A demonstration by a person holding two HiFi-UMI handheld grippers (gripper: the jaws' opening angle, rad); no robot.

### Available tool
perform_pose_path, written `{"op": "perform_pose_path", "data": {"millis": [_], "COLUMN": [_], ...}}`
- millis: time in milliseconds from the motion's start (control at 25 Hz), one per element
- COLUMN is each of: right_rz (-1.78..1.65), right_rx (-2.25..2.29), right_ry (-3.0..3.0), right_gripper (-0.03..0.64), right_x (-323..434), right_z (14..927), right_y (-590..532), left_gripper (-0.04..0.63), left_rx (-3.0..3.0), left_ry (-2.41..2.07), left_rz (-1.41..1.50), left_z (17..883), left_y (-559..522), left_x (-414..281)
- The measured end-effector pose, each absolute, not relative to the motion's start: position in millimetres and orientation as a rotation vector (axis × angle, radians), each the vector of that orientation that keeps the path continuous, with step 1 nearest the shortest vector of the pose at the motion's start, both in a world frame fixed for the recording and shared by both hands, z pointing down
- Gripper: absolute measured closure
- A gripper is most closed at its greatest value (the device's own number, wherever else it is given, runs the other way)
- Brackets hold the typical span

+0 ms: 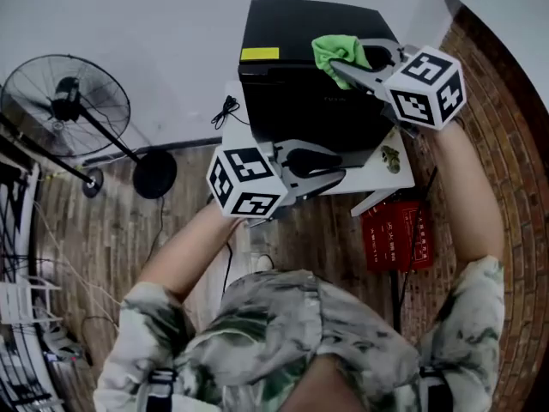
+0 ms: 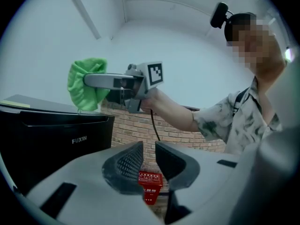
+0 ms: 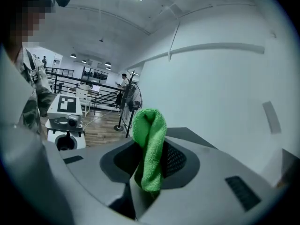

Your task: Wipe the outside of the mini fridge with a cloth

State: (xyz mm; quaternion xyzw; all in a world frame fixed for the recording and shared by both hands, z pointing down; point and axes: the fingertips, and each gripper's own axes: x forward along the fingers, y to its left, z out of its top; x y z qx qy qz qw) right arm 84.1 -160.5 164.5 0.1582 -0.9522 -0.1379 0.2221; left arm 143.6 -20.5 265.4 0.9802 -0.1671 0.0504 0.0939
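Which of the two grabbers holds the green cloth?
The right gripper, above the black mini fridge: the green cloth is pinched between its fingers. The left gripper's fingers hold nothing.

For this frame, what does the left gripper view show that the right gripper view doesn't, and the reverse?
Only the left gripper view: the fridge front with its FUXIN lettering, a brick wall, a red box seen through the slightly parted, empty jaws of the left gripper, and the right gripper from the side.
Only the right gripper view: a fan, a railing, and its own jaws pinching the cloth.
Both: the green cloth, the fridge's top and the white wall.
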Motion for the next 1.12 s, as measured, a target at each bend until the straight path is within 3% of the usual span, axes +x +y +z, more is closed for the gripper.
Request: {"op": "perform_pose_path", "data": {"millis": [240, 600, 800, 1120], "right_rz": [-0.467, -0.563, -0.564, -0.473], "right_rx": [0.323, 0.100, 0.076, 0.237], "right_ry": [-2.474, -2.266, -2.183, -2.143], "right_gripper": [0.495, 0.495, 0.497, 0.497], "right_x": [0, -60, -45, 51], "right_z": [170, 206, 221, 221], "right_y": [-200, -211, -233, -295], "left_gripper": [0.518, 0.518, 0.518, 0.518], "left_rx": [2.917, 2.918, 2.918, 2.905], "left_ry": [-0.418, -0.382, -0.414, -0.388], "left_rz": [0.175, 0.164, 0.129, 0.111], "left_z": [260, 253, 246, 246], "left_y": [-46, -74, -90, -104], "left_x": [110, 118, 119, 144]}}
